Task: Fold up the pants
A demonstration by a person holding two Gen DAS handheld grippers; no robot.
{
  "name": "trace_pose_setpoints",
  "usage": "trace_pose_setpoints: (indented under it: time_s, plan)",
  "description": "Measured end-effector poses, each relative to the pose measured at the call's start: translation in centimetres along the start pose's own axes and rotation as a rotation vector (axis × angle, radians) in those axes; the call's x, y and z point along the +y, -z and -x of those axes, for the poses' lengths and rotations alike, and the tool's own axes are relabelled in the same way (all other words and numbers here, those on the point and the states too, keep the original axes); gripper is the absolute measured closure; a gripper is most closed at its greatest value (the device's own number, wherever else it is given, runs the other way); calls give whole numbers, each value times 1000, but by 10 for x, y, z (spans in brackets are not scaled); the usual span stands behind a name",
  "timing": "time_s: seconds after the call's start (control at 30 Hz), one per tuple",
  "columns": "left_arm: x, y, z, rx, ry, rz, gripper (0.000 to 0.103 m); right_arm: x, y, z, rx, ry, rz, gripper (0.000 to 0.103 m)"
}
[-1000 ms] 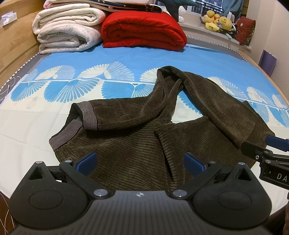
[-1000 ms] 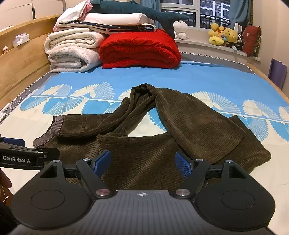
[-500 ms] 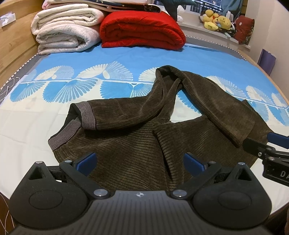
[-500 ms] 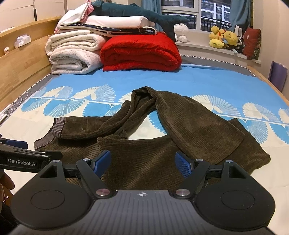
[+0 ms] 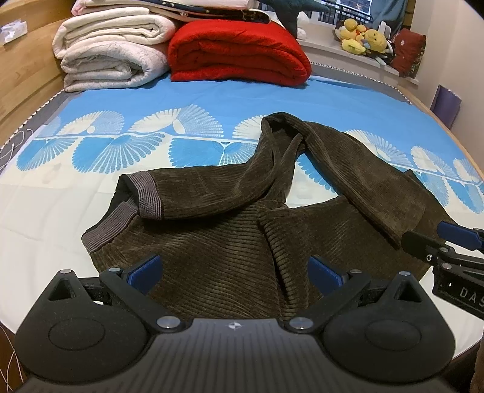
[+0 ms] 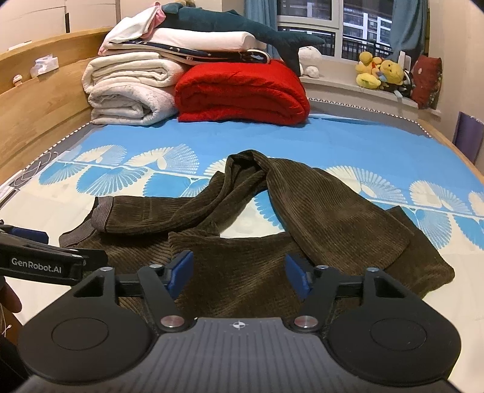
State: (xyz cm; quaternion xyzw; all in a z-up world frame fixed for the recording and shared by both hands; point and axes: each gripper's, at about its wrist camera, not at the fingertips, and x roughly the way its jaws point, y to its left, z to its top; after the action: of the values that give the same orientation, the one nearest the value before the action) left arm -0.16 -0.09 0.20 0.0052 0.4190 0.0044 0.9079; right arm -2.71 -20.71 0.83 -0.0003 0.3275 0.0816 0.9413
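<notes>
Blue fan-print sheet covers the bed (image 5: pixel 211 102), with a red blanket (image 5: pixel 239 54) at its far edge. Dark brown corduroy pants (image 5: pixel 230 241) lie crumpled near the near edge. Only the right view shows the plush shark (image 6: pixel 242 27) whole. Left gripper (image 5: pixel 234 270) and right gripper (image 6: pixel 239 273) hover over the pants, fingers spread.

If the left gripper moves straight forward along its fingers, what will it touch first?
Most likely the brown corduroy pants: the open left gripper points over the fabric lying just ahead on the bed. Its height above the fabric is unclear.
</notes>
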Motion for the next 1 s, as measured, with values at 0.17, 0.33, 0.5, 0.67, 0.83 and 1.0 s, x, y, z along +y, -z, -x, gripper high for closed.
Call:
trace_pose_setpoints:
  time_s: [0.17, 0.33, 0.5, 0.67, 0.83, 1.0]
  plan:
    - [-3, 1, 7, -39, 16, -36, 19, -5, -4, 6, -30, -7, -38, 44]
    - [4, -8, 14, -63, 90, -81, 60, -22, -13, 17, -111, 48, -71, 53]
    - [23, -37, 8, -46, 136, -114, 75, -56, -17, 23, -160, 87, -137, 64]
    - [62, -71, -20, -66, 114, -114, 75, -108, -26, 22, -169, 159, -188, 65]
    - [131, -66, -78, 97, 34, 61, 75, -177, -27, -1, -108, 213, -291, 63]
    - [181, -63, -98, 87, 70, 227, 73, -249, 5, -41, 19, 320, -465, 59]
